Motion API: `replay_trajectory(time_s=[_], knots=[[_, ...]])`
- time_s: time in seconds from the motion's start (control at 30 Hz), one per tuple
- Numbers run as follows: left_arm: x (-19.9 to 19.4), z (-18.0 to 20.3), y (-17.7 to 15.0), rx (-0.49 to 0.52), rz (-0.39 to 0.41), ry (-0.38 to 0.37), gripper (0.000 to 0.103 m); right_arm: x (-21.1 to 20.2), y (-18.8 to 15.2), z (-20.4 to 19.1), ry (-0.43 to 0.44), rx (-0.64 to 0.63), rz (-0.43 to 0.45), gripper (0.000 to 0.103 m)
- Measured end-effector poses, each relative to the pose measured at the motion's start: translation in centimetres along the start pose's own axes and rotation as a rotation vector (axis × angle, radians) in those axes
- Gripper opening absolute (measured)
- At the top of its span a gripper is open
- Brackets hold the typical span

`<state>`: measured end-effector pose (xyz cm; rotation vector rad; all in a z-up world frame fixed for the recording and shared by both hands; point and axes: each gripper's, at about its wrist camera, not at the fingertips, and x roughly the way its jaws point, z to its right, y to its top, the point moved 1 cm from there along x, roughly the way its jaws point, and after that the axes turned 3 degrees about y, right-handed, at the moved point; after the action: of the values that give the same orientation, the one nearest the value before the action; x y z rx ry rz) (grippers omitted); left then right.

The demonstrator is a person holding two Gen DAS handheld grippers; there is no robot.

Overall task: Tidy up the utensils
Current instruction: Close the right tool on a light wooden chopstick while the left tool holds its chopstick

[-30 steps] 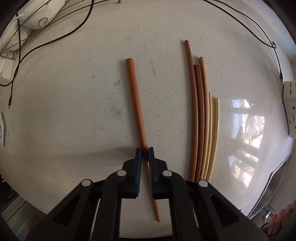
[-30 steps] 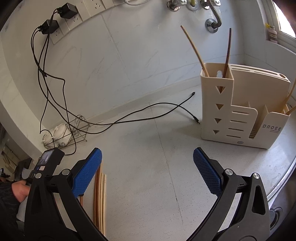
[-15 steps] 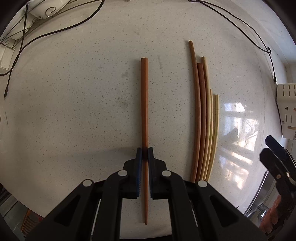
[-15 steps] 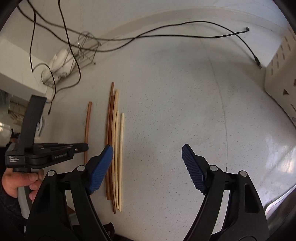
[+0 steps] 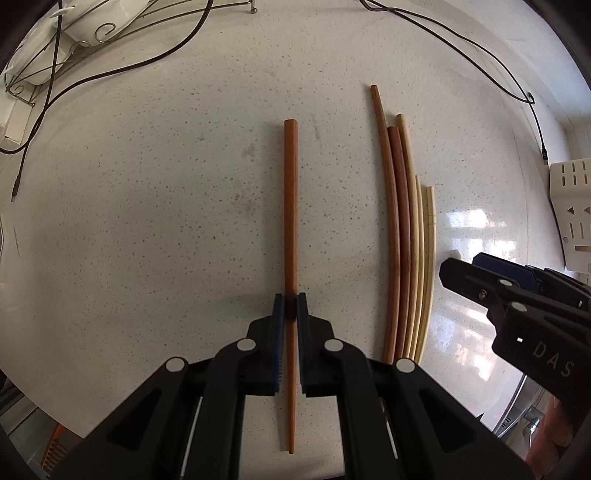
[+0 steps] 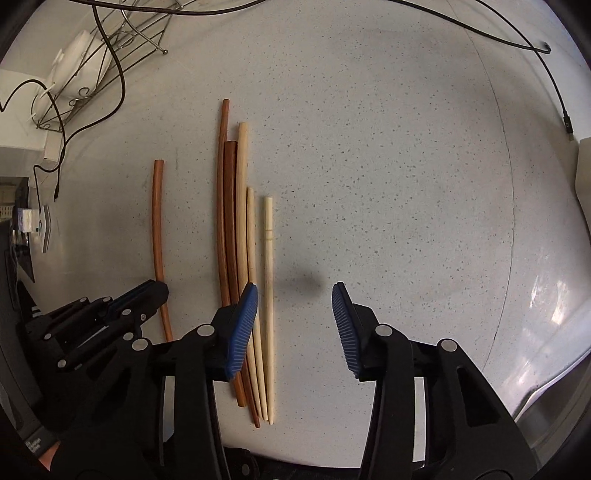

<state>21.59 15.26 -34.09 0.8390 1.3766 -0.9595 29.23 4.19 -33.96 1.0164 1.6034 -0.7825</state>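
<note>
Left claw [image 5: 290, 308] squeezed on brown chopstick [image 5: 290, 221] to lift it; right claw [image 6: 294, 325] apart, just been closing, nothing between, above pale chopstick [image 6: 269, 258] to grab next

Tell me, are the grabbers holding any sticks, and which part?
The left gripper pinches the lone reddish-brown chopstick toward its thin end. The right gripper, jaws just narrowing, holds nothing.

Both wrist cameras looked steeply down along their fingers, close over the speckled bench [image 5: 147, 221]. Both views shared the row of chopsticks [image 6: 236, 229] and the wire rack [image 5: 92, 33] at the far edge.
</note>
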Motion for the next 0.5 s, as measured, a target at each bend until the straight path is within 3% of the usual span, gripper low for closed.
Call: replay_trajectory(time_s=[0.2,0.5], knots=[[-0.4,-1.0,-0.3,-0.001,0.014,-0.014,0.007,0.8,0.6,-1.1,-0.077,0.004,-0.007,0.031],[-0.6,-1.4,-0.7,-0.016,0.023,-0.042,0.007,2.1,1.7,-3.6,-0.116,0.018,-0.015,0.03]])
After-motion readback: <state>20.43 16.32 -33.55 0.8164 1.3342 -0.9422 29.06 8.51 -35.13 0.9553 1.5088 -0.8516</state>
